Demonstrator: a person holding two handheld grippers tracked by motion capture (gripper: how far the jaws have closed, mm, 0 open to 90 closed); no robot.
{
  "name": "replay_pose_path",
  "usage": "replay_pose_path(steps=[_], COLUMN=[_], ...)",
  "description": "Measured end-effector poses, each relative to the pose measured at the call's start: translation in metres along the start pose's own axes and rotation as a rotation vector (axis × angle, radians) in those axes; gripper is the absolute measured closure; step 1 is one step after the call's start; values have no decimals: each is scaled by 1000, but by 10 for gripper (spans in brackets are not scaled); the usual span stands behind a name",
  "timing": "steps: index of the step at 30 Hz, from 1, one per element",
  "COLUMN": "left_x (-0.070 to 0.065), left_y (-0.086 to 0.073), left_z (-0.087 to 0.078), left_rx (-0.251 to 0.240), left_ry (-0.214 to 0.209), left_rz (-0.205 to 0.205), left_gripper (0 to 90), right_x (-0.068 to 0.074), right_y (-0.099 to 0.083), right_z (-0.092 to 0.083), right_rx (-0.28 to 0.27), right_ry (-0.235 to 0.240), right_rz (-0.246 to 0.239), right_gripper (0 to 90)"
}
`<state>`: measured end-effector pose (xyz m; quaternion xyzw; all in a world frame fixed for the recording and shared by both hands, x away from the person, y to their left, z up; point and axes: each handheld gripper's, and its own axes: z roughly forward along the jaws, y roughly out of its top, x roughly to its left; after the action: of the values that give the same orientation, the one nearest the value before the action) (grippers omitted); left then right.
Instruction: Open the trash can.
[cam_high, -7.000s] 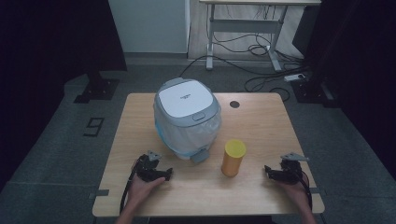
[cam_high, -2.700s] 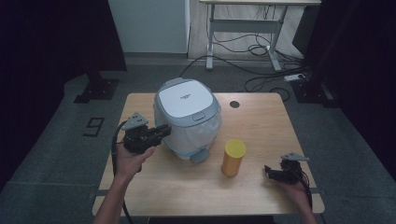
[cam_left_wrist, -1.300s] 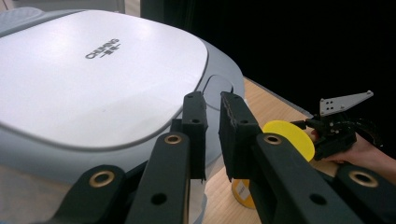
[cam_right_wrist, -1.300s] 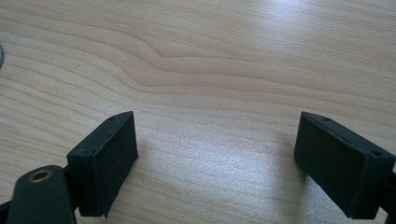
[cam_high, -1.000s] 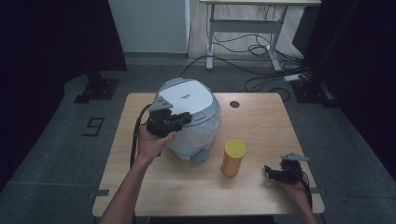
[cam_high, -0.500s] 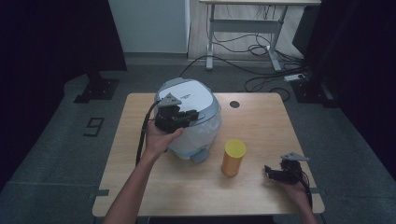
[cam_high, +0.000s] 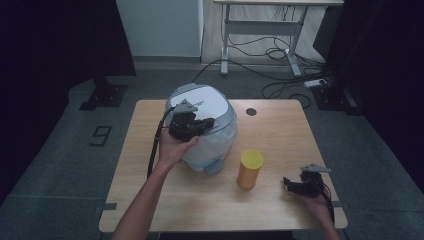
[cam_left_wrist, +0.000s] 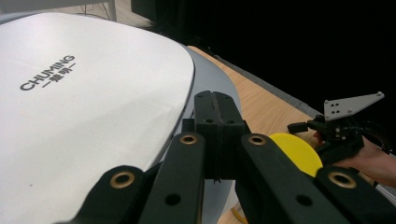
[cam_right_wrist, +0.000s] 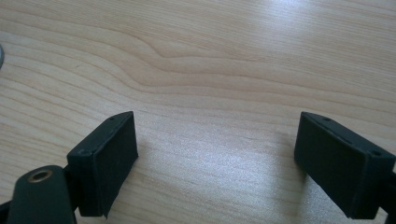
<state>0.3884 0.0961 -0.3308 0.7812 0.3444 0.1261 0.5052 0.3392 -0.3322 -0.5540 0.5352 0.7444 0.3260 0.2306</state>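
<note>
Desk (cam_high: 280, 125): wooden top, bare along the far right and the near left edges.

Rice cooker (cam_high: 212, 102): white-lidded, left of centre, toward the far edge.

Left gripper (cam_high: 209, 121): over the cooker's lid, just above its right rim; jaws have just been closing and now sit pressed together, nothing between them.

Yellow cup (cam_high: 249, 168): upright, just right of the cooker's front, between the 2 grippers.

Right gripper (cam_high: 287, 184): low at the near right corner, jaws spread over bare wood.

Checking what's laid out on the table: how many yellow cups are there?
1. The yellow cup stands upright on the table, between the white cooker and the right gripper.
</note>
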Motion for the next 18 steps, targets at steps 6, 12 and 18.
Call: replay_pose_path(steps=[6, 12, 18], left_x=[-2, -4, -3], left_y=[0, 0, 0], left_z=[2, 4, 4], left_rx=[5, 18, 15], left_ry=[-5, 1, -12], left_rz=[5, 13, 2], left_gripper=[900, 900, 900], right_x=[0, 0, 0], right_y=[0, 0, 0], right_z=[0, 0, 0], right_rx=[0, 0, 0], right_ry=[0, 0, 0], right_rz=[0, 0, 0], right_gripper=[128, 128, 128])
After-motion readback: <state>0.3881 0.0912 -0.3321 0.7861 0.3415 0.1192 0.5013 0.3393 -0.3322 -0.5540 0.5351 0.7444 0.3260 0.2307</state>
